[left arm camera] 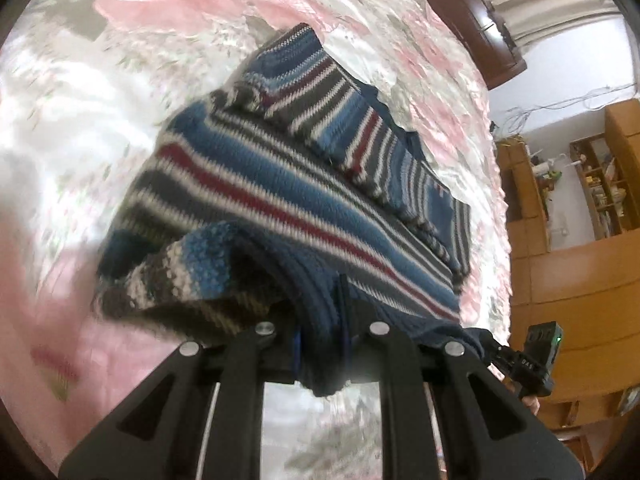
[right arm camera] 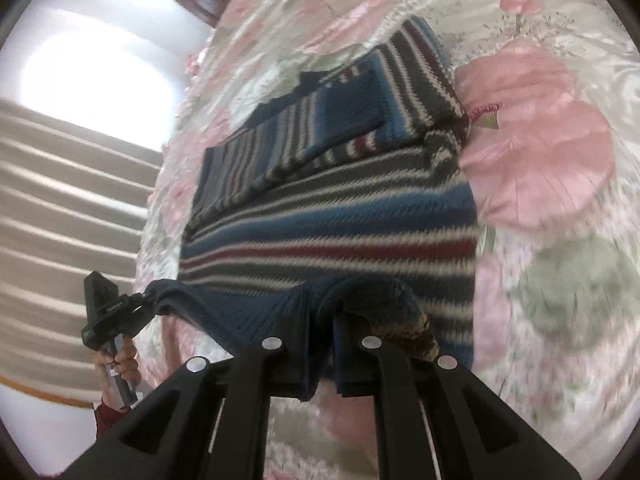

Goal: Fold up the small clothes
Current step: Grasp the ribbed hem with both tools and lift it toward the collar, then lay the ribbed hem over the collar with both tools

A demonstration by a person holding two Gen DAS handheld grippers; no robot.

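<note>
A bed point(left arm camera: 120, 92) covered in a pale satin spread printed with large pink flowers fills both wrist views. On it lies a striped knit sweater point(left arm camera: 280, 184), banded in blue, grey, white and dark red, with its far part flat on the spread and a sleeve point(left arm camera: 352, 112) folded across the body. The near hem, a dark blue ribbed band, is lifted off the bed and stretched between the two grippers.

At one corner of the hem, the left gripper point(left arm camera: 322, 344) has its fingers closed tight on a bunched fold of the blue ribbing, with cloth hanging just below them. At the other corner, the right gripper point(right arm camera: 322, 344) is likewise clamped on the ribbing, with part of the sweater's edge draped over its right finger. Each gripper shows small at the edge of the other's view, pinching its end of the hem; a hand point(right arm camera: 120, 364) grips the left one's handle, above a dark red sleeve cuff point(right arm camera: 108, 412).

Beyond the bed's edge stand wooden shelves point(left arm camera: 600, 184) crowded with small items in the left view. A striped curtain point(right arm camera: 72, 216) beneath a bright window appears in the right view. Both views are blurred by motion.
</note>
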